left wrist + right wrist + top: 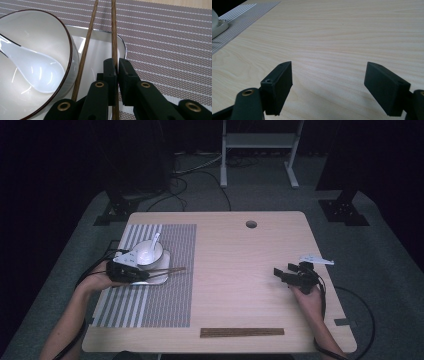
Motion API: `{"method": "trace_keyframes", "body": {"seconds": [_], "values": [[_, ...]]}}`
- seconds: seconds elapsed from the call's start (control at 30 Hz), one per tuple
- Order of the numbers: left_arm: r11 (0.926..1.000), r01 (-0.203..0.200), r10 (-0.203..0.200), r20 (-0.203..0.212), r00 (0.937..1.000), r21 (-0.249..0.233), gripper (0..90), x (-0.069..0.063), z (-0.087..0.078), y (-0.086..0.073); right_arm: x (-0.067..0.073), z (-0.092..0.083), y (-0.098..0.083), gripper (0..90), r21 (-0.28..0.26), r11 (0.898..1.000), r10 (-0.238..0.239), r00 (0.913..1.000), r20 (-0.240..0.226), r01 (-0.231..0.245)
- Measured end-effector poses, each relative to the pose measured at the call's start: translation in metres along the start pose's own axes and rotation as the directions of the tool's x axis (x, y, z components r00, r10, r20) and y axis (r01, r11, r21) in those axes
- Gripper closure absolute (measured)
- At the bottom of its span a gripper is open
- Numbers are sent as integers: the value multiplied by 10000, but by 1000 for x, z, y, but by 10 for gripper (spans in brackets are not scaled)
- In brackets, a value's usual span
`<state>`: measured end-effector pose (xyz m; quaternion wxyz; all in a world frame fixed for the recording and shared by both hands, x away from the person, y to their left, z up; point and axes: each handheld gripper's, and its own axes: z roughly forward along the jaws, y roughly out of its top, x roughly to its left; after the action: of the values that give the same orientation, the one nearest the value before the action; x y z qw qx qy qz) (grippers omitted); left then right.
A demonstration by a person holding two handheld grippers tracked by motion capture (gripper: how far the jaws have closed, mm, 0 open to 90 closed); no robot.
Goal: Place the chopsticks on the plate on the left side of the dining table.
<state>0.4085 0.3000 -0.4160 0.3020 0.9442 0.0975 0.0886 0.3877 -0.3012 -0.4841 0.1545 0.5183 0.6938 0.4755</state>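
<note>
Chopstick [114,30] is being pinched by the left gripper [117,72], lying over the tray's [100,47] right edge on the mat [170,37] at the table's [240,270] left side; its mate [86,47] is leaning beside the bowl [37,32]. Right gripper [328,75] is idling spread over bare table. Next, likely: lifting the stick clear without dragging the loose one.

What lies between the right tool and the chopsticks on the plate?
In the high view, bare wooden tabletop and the placemat's edge separate the right tool from the chopsticks; nothing else lies there.
</note>
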Motion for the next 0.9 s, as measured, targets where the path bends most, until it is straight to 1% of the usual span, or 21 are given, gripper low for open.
{"method": "trace_keyframes", "body": {"seconds": [0.2, 0.3, 0.37, 0.4, 0.5, 0.57, 0.73, 0.8, 0.87, 0.9], "values": [[9998, -14, 14, 1, 10000, 178, 846, 4, 5, -2, 0, 0, 0, 213, 2, 10000, 20, 10000, -10, -20], [9990, -147, 148, -10, 9999, 427, 846, 4, 8, -2, 0, 0, 0, 213, -3, 10000, 9, 10000, -5, -9], [9984, -149, 154, -84, 9998, 551, 846, 5, 9, -1, 0, 0, 0, 213, 2, 10000, 18, 10000, -12, -18], [9985, -104, 107, -58, 9999, 535, 846, 6, 9, -2, 0, 0, 0, 213, 6, 10000, 24, 10000, -15, -24], [9980, -128, 133, -65, 9999, 616, 846, 7, 10, -1, 0, 0, 0, 213, -8, 10000, 18, 10000, -18, -18], [9971, -208, 219, -147, 9997, 727, 846, 7, 11, -1, 0, 0, 0, 212, -2, 10000, -1, 10000, -9, 1], [9959, -256, 272, -169, 9995, 868, 846, 7, 13, -1, 0, 0, 0, 212, -9, 10000, 1, 10000, -12, -1], [9962, -267, 280, -143, 9995, 835, 845, 8, 13, -2, 0, 0, 0, 213, -9, 10000, 3, 10000, -15, -3], [9963, -251, 273, -251, 9993, 824, 845, 8, 13, -3, 0, 0, 0, 213, -14, 10000, 4, 10000, -19, -4], [9960, -249, 271, -239, 9993, 859, 846, 8, 13, -3, 0, 0, 0, 212, -17, 10000, 9, 10000, -23, -9]]}}
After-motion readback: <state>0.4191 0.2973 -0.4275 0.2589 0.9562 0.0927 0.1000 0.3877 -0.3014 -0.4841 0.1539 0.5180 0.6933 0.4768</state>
